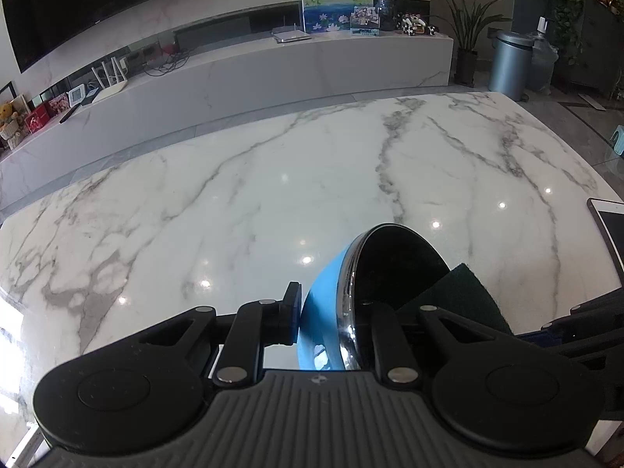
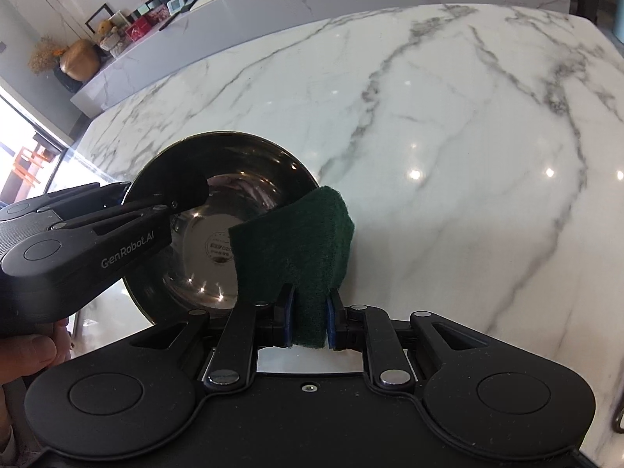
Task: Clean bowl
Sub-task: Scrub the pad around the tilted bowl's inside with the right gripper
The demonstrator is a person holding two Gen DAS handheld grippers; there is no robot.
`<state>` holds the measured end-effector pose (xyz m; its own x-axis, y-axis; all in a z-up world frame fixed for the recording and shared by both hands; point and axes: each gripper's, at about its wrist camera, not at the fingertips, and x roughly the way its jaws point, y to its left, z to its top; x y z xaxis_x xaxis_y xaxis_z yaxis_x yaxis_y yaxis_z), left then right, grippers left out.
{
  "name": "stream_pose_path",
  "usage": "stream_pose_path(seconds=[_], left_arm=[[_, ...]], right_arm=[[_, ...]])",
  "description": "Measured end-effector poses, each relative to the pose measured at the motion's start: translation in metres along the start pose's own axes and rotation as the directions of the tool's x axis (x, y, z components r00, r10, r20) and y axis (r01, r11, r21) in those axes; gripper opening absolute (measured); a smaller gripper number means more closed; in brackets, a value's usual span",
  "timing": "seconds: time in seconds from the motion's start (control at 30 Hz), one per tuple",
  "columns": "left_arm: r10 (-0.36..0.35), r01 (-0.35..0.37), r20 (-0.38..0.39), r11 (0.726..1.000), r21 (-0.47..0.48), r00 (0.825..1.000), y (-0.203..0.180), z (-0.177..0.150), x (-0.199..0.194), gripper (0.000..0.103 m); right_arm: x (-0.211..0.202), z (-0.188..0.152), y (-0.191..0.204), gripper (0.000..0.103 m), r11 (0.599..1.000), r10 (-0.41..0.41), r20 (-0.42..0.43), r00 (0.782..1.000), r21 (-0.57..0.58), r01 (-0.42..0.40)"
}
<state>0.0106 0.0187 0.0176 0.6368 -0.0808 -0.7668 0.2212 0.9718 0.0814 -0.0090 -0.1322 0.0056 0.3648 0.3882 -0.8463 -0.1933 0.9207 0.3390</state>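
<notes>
The bowl (image 1: 319, 304), blue outside and shiny steel inside, is held tilted on its side above the marble table (image 1: 273, 179). My left gripper (image 1: 331, 312) is shut on its rim, one pad on the blue wall and the other finger inside. In the right wrist view the bowl's (image 2: 218, 234) opening faces the camera, and the left gripper (image 2: 134, 195) clamps its left rim. My right gripper (image 2: 310, 312) is shut on a dark green scouring pad (image 2: 300, 234). The pad's upper part lies against the bowl's right rim and inner wall. That pad (image 1: 464, 296) also shows behind the bowl.
A tablet (image 1: 608, 226) lies at the table's right edge. A person's hand (image 2: 31, 355) holds the left gripper. Beyond the table runs a long marble bench (image 1: 273, 70) with boxes, a painting and cables. A bin (image 1: 511, 62) and a plant stand at the far right.
</notes>
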Motion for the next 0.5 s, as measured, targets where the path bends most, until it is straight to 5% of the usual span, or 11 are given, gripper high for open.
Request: stream_pose_path(seconds=[0.3,0.5], left_arm=[[-0.047,0.047,-0.021,0.999,-0.008,0.999,0.002,0.002,-0.002,0.023],[-0.060,0.059,-0.035,0.998,-0.032,0.998,0.009,0.003,0.000,0.023]], right_arm=[[0.008,-0.003,0.024,0.014,0.966,-0.135,0.099,0.986,-0.207,0.153],[0.012,0.001,0.025,0.014,0.958,-0.136,0.137,0.981,-0.233,0.166]])
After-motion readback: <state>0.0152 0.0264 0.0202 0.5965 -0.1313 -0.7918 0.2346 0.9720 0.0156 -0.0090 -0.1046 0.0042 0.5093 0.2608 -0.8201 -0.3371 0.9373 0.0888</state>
